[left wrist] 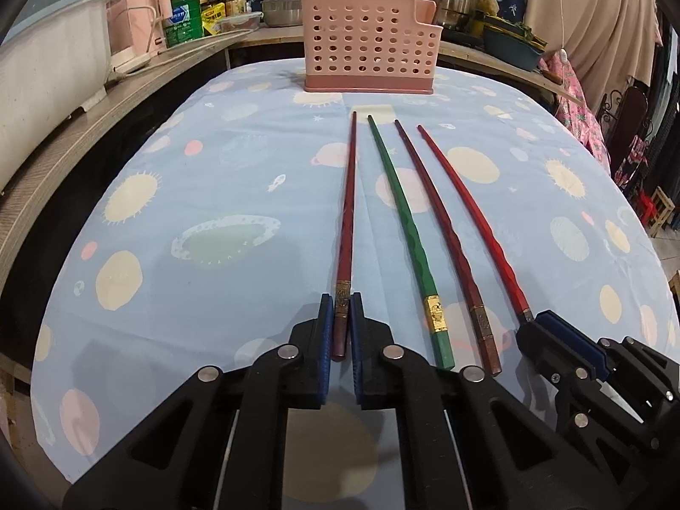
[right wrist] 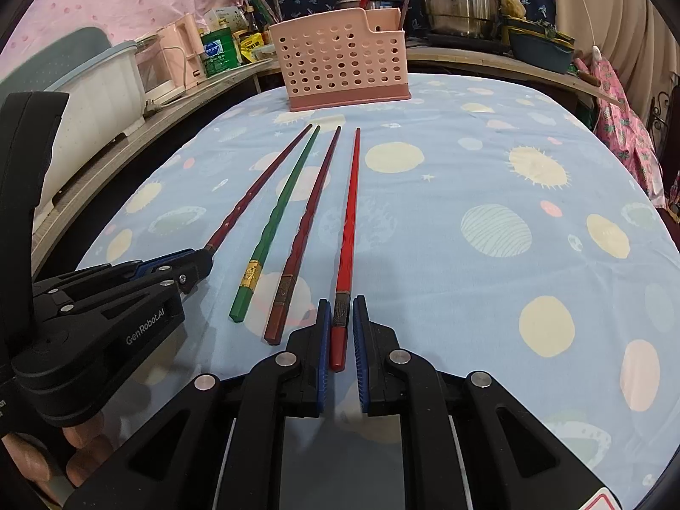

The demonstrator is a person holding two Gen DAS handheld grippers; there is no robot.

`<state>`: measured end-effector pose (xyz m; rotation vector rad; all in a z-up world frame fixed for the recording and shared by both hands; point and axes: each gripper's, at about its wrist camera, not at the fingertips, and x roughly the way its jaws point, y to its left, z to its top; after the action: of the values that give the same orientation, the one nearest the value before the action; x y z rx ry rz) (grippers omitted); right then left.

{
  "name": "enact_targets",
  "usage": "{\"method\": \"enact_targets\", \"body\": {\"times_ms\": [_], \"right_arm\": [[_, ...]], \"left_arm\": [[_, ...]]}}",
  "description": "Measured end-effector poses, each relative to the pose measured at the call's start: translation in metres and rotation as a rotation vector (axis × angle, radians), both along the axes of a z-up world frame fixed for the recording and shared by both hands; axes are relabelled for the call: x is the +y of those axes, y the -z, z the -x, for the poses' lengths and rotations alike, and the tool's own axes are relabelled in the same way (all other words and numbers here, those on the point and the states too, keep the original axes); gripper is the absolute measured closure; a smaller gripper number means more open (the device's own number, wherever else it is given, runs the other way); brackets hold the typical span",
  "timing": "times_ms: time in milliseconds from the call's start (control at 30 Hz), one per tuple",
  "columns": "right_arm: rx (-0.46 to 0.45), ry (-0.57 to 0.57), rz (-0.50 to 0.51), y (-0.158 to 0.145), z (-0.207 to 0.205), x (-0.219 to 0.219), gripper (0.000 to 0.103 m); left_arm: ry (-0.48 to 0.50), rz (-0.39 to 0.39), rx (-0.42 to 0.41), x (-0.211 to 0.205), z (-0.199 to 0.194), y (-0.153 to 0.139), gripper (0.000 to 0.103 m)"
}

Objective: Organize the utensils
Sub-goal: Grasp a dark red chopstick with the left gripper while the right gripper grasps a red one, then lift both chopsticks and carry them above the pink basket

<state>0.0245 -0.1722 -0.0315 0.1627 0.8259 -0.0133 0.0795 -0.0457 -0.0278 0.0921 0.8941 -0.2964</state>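
Four long lacquered chopsticks lie side by side on the pale blue planet-print tablecloth (left wrist: pixel 170 178), tips toward the pink perforated plastic utensil basket (left wrist: pixel 365 42) at the table's far end.

Left gripper (left wrist: pixel 342 314) is low, level with the cloth, pointing straight ahead along the table. Its blue-padded fingers (left wrist: pixel 326 327) straddle the butt end of the dark maroon chopstick (left wrist: pixel 347 216), the leftmost one; jaws narrowed close around it, but whether the pads actually press it I cannot tell.

Right gripper (right wrist: pixel 341 316) has the same pose, low and forward, parallel to the left one. Its fingers (right wrist: pixel 361 331) bracket the handle of the bright red chopstick (right wrist: pixel 350 208), the rightmost one, with slim gaps visible on both sides, so not clamped.

The green chopstick with gold band (left wrist: pixel 403 229) and the brown-red chopstick (left wrist: pixel 442 238) lie untouched between the two grippers. More chopsticks stand inside the basket.
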Motion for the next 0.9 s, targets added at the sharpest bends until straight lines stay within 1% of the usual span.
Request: {"method": "enact_targets", "body": {"times_ms": [67, 200, 433, 533, 633, 900], "right_arm": [[0.003, 0.004, -0.01, 0.0, 0.0, -0.002, 0.094], [0.007, 0.017, -0.052, -0.003, 0.001, -0.008, 0.095], [-0.024, 0.027, -0.065, -0.015, 0.001, -0.013, 0.095], [-0.047, 0.033, -0.068, -0.025, 0.002, -0.015, 0.095], [-0.079, 0.044, -0.081, -0.039, 0.002, -0.021, 0.095], [-0.191, 0.081, -0.091, -0.086, -0.006, -0.04, 0.095]], "left_arm": [[-0.002, 0.008, 0.009, 0.002, -0.001, -0.001, 0.096], [-0.008, 0.029, 0.026, 0.007, 0.0, -0.003, 0.096], [-0.007, 0.053, 0.024, 0.013, 0.0, -0.017, 0.096], [-0.015, 0.071, 0.016, 0.017, -0.001, -0.028, 0.096], [-0.037, 0.101, -0.009, 0.025, -0.001, -0.043, 0.096], [-0.069, 0.165, -0.073, 0.039, -0.009, -0.083, 0.096]]}}
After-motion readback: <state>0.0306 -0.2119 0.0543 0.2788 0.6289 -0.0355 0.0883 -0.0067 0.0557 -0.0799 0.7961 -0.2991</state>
